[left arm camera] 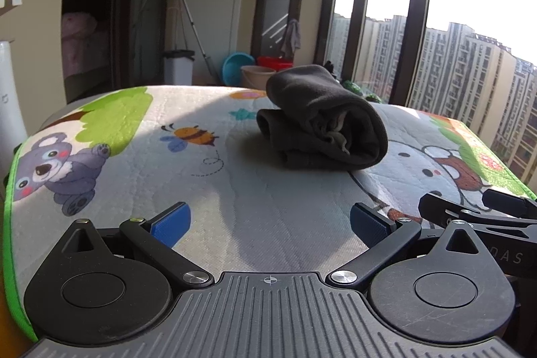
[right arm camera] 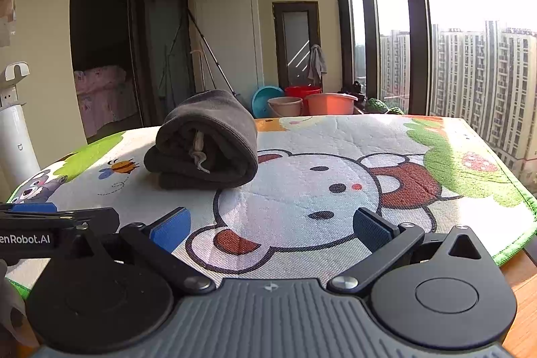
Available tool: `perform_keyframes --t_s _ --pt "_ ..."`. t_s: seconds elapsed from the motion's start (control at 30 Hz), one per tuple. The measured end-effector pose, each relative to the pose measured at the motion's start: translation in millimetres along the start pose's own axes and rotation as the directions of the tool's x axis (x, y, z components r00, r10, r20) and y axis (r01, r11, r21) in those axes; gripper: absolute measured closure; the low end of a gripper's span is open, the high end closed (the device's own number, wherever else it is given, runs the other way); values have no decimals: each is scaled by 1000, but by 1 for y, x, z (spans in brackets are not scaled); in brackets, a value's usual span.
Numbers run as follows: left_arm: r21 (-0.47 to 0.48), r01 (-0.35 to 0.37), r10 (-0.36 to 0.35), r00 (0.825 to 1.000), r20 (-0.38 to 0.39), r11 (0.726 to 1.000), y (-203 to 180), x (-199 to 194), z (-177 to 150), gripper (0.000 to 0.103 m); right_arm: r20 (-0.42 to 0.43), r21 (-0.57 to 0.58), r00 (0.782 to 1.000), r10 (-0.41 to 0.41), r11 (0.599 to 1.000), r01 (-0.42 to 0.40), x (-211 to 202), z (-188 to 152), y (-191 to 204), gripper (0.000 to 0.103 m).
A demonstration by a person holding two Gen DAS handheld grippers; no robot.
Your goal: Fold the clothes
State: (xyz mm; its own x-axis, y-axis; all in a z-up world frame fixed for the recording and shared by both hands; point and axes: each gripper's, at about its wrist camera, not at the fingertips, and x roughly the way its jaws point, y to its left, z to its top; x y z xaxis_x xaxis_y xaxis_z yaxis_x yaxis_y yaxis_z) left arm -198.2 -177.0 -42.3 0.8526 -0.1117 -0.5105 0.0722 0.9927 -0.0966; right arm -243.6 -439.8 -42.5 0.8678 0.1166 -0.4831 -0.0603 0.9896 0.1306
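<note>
On the far side of the cartoon mat (right arm camera: 335, 136) lies the dark garment (right arm camera: 204, 153), already folded into a bundle. My left gripper (left arm camera: 268, 223) and right gripper (right arm camera: 270, 228) stand wide, empty; folding seems finished, so next comes another piece.

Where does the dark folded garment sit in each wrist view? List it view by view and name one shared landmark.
Left wrist: dark folded garment right of centre, beyond the open left gripper.
Right wrist: same garment left of centre, beyond the open right gripper.
Shared landmark: bee print left of the garment.
</note>
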Motion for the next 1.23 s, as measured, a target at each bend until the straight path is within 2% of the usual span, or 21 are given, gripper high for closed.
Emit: perform_keyframes --t_s 0.33,0.83,1.03,1.23 --pt "-8 -7 7 1000 -5 1000 1 0 0 0 -2 11 998 63 998 -63 -2 1 -5 0" --pt "-25 -12 11 1000 -28 1000 3 3 -1 0 8 17 998 65 998 -65 -4 0 -5 0" --pt "-40 14 -16 999 -41 999 5 0 0 0 12 24 997 77 997 -77 -6 1 -7 0" --pt "-94 75 -83 993 -83 993 11 0 12 0 -57 35 991 122 992 -120 1 9 -12 0"
